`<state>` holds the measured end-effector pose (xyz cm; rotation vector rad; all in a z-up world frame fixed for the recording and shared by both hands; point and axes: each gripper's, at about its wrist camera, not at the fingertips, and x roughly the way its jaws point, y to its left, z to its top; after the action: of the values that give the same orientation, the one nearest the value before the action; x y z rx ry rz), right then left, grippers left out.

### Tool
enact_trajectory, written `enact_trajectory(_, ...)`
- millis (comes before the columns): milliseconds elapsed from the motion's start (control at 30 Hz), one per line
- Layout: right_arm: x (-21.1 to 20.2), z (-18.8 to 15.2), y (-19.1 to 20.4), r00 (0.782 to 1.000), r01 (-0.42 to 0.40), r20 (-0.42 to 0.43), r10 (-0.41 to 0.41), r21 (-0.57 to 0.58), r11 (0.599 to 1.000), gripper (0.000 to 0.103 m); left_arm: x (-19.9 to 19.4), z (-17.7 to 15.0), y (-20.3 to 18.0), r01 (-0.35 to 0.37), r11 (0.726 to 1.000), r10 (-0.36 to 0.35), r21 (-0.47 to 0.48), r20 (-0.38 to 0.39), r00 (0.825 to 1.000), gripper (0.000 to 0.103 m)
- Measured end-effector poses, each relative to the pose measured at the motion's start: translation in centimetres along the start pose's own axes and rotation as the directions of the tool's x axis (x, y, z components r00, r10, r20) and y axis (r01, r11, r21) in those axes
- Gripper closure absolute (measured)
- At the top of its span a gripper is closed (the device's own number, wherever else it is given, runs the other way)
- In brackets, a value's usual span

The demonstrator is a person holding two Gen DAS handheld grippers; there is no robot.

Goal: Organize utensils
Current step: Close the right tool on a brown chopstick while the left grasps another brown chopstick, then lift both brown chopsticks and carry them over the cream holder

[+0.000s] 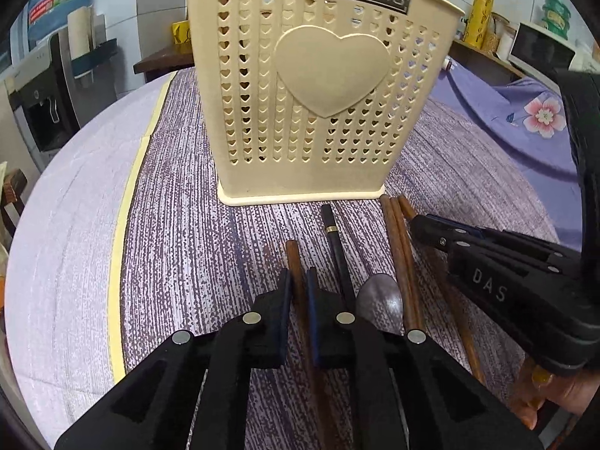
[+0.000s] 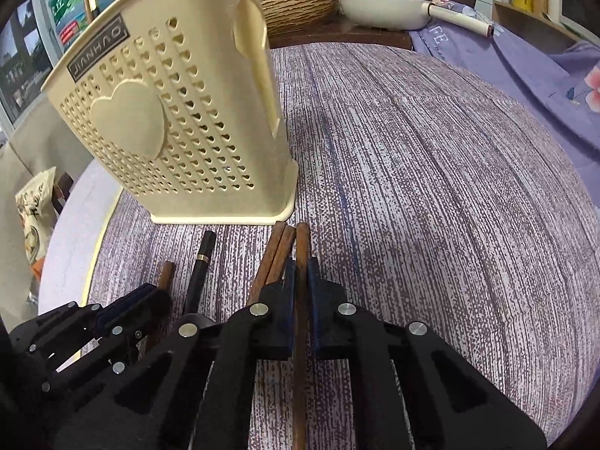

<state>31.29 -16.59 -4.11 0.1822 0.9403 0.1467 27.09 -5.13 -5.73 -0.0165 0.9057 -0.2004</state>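
The left tongs (image 1: 298, 281) straddle one brown chopstick (image 1: 293, 258), pads close against it; the right tongs (image 2: 301, 268) likewise bracket a brown chopstick (image 2: 302, 247). Whether either pair actually clamps cannot be told. Both work over a bench (image 2: 431, 187) covered in purple-streaked cloth. Counted: four brown chopsticks, one black chopstick with a gold band (image 1: 335, 240), one dark spoon (image 1: 380, 300) between the two tongs. All lie flat, long axes running away from the tongs toward the holder. Ahead stands one cream perforated utensil holder (image 1: 322, 86), upright. Beyond the right tongs sit a white pan (image 2: 382, 7) and a woven basket (image 2: 300, 7).
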Motion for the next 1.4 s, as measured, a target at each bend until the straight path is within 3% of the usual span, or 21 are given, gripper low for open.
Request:
enact_trajectory(167,-1.4,0.5,-0.9,0.996,-0.085,0.018,0.084,0.029,0.996,0.095,-1.7,0.5,0.4,0.058,0.998,-0.057,-0.019,0.050,0.997,0.095)
enact_trajectory(333,-4.9,1.3,-1.7,0.979,-0.190,0.086,0.187,0.028,0.981,0.096,-5.1,1.4,0.9,0.084,0.996,-0.082,-0.010,0.132,0.988,0.095)
enact_trajectory(567,-12.6,1.9,-2.3,0.912,-0.328,0.239,0.334,-0.066,0.942,0.096,-12.6,2.4,1.1,0.106,0.994,-0.110,0.031,0.301,0.947,0.096)
enact_trajectory(667,-16.0,1.4,-2.0,0.888,-0.342,0.285,0.360,-0.113,0.933,0.096,-15.0,2.8,1.1,0.115,0.992,-0.124,0.048,0.352,0.928,0.096)
enact_trajectory(867,-20.0,1.5,-1.7,0.857,-0.360,0.332,0.395,-0.163,0.919,0.096,-17.3,3.2,0.7,0.083,0.994,-0.103,0.068,0.402,0.910,0.096)
enact_trajectory(1133,-22.0,3.0,-0.5,0.841,-0.346,0.357,0.405,-0.221,0.912,0.096,-18.7,4.1,0.9,0.080,0.994,-0.107,0.080,0.424,0.899,0.096)
enact_trajectory(1400,-23.7,6.3,1.4,0.831,-0.307,0.382,0.404,-0.291,0.906,0.096,-21.2,7.6,0.8,0.113,0.988,-0.150,0.109,0.458,0.876,0.096)
